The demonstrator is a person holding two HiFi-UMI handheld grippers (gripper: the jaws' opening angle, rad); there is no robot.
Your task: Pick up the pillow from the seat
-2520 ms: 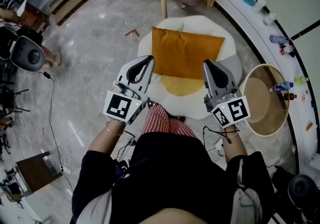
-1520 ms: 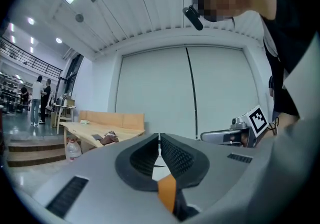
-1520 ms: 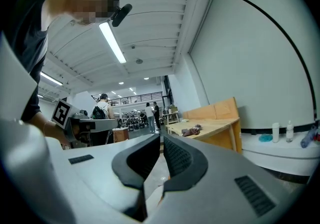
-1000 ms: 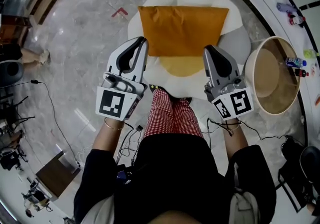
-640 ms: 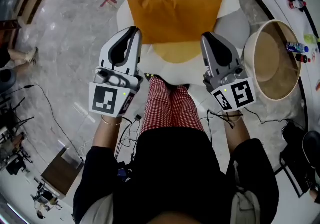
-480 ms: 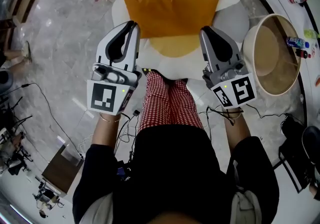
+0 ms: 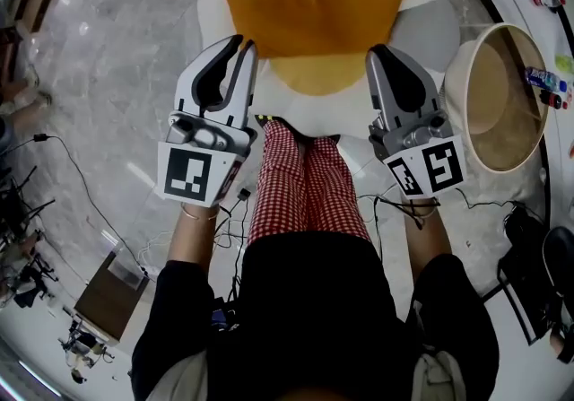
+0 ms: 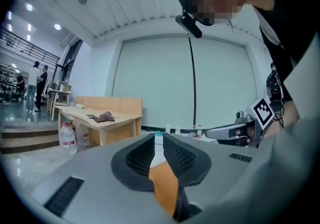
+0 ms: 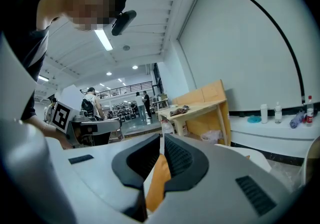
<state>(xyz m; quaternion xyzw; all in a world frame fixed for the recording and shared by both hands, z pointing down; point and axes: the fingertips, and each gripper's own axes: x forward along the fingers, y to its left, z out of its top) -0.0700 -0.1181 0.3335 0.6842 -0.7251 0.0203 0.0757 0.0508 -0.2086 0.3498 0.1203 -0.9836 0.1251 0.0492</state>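
Note:
An orange pillow (image 7: 314, 0) leans on the back of a white seat (image 7: 421, 27), above a yellow seat pad (image 7: 309, 74). My left gripper (image 7: 240, 42) hovers at the pillow's lower left corner, short of it. Its jaws have just been opening and stand a slit apart with nothing between them. My right gripper (image 7: 378, 54) hangs by the lower right corner, shut and empty. In the left gripper view the pillow (image 8: 165, 188) shows beyond the left gripper (image 8: 158, 138). The right gripper view likewise has the pillow (image 9: 159, 178) behind the right gripper (image 9: 162, 140).
A round wooden tub (image 7: 498, 94) stands right of the seat, with bottles (image 7: 547, 81) on a white ledge beyond. Cables (image 7: 229, 211) trail on the marble floor by the person's checked trouser legs (image 7: 305, 184). A wooden table (image 8: 95, 118) and a water bottle (image 8: 67, 138) stand further off.
Both grippers have sunk towards the seat and the pillow now sits higher in the head view. The left jaws show a thin gap that was not there before.

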